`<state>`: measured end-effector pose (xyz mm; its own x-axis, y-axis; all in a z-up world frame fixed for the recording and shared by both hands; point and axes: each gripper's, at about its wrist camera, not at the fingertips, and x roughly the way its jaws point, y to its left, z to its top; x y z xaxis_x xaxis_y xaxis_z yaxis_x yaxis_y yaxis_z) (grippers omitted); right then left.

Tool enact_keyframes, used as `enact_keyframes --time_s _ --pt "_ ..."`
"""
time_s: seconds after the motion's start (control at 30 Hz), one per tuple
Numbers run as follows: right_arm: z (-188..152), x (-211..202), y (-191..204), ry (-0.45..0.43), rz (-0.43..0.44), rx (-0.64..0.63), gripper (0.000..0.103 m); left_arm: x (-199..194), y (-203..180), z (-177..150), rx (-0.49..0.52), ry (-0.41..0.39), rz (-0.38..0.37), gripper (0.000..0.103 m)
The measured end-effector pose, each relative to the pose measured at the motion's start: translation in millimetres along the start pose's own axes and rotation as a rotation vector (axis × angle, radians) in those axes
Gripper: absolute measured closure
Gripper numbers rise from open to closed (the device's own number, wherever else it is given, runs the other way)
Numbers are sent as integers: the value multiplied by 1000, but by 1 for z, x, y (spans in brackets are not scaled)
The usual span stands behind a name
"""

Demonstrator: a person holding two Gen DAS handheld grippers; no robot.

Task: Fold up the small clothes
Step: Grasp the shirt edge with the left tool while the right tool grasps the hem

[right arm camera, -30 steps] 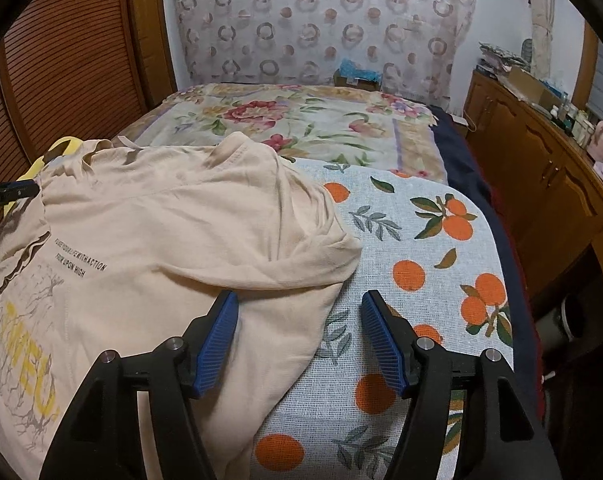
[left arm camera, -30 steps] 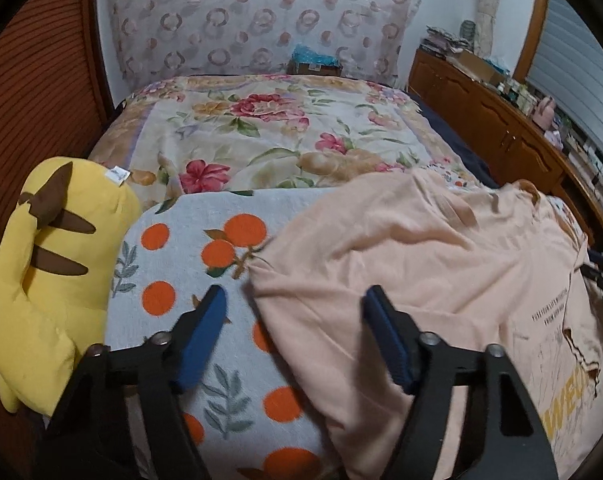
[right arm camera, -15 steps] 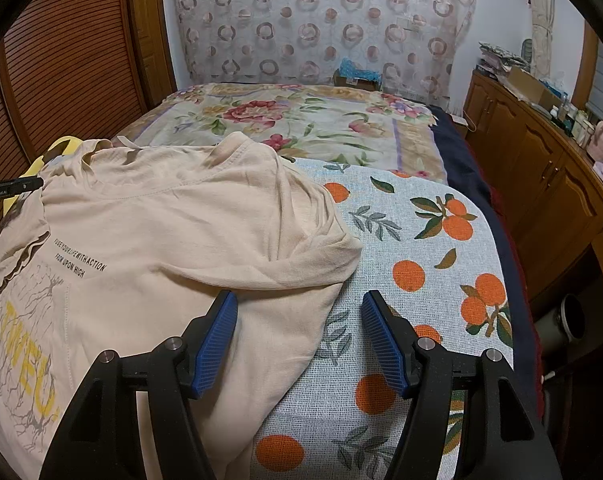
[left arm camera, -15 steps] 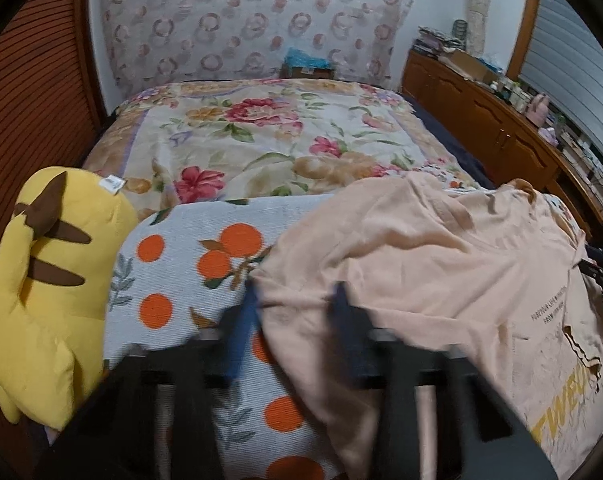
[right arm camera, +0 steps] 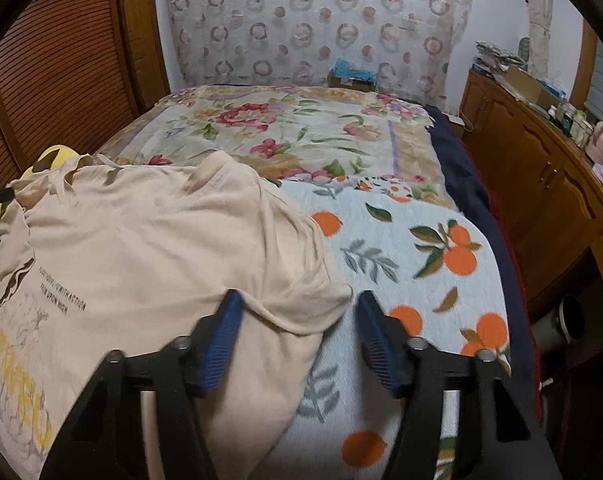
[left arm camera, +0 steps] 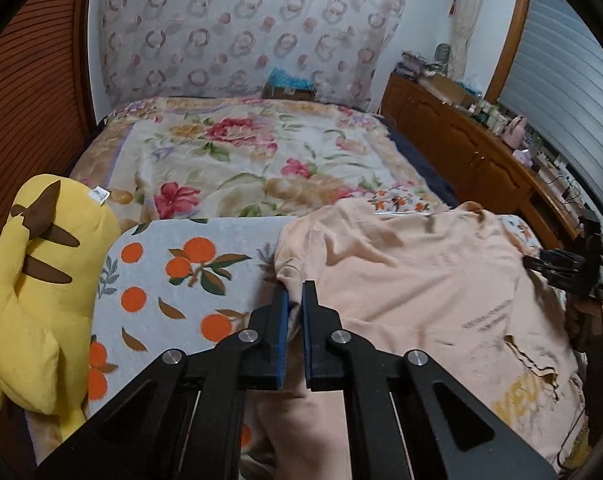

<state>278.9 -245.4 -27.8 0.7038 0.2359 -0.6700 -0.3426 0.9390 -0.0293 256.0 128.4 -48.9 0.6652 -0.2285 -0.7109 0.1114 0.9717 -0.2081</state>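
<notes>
A peach T-shirt point(left arm camera: 413, 292) lies spread on an orange-print blanket point(left arm camera: 173, 280) at the near end of the bed, its printed front facing up, with small black lettering and a yellow word low on the cloth.

The left gripper point(left arm camera: 295, 294) has its blue-padded jaws drawn narrow, almost together, right at the shirt's left edge. A fold of peach cloth sits at the tips, though I cannot tell for sure whether it is pinched between them. At nine o'clock from this gripper, a yellow plush toy point(left arm camera: 41, 280) with brown stripes rests against the blanket's edge.

The right gripper point(right arm camera: 297, 316) stands with its jaws wide. A rounded lobe of the shirt's right side point(right arm camera: 141, 256) lies between the pads, and the orange-print blanket point(right arm camera: 413, 264) stretches away toward three o'clock. From the left view, this gripper shows as a dark shape at the shirt's far side at three o'clock.

Beyond the shirt, at twelve o'clock, a floral bedspread point(right arm camera: 301, 128) covers the rest of the bed up to a curtain patterned with rings point(right arm camera: 317, 20). A wooden cabinet point(right arm camera: 541, 184) cluttered with bottles runs along the right wall.
</notes>
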Motion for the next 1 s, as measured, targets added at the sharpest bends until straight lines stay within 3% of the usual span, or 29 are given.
enact_keyframes --time_s 0.03,0.07,0.1,0.17,0.37,0.6,1.0 --pt "1 0 1 -4 20 -7 65 -4 -3 -2 3 -6 -7 96" --pt "2 1 4 -3 43 -16 83 -7 -6 -3 7 -11 -11 96" --pt "1 1 7 -1 52 -24 91 -10 -8 -5 10 -15 -15 96" --pt "2 -3 13 -15 49 -44 94 -18 -14 -8 14 -27 -23 97" --pt "-5 -52 13 -160 24 -6 96 -59 -29 -24 23 -94 -49 97" --pt "-42 -123 11 -285 36 -8 96 -112 -33 -56 25 -178 -36 97" --pt "-133 -186 15 -325 56 -17 96 -165 -21 -126 -7 -221 -9 97"
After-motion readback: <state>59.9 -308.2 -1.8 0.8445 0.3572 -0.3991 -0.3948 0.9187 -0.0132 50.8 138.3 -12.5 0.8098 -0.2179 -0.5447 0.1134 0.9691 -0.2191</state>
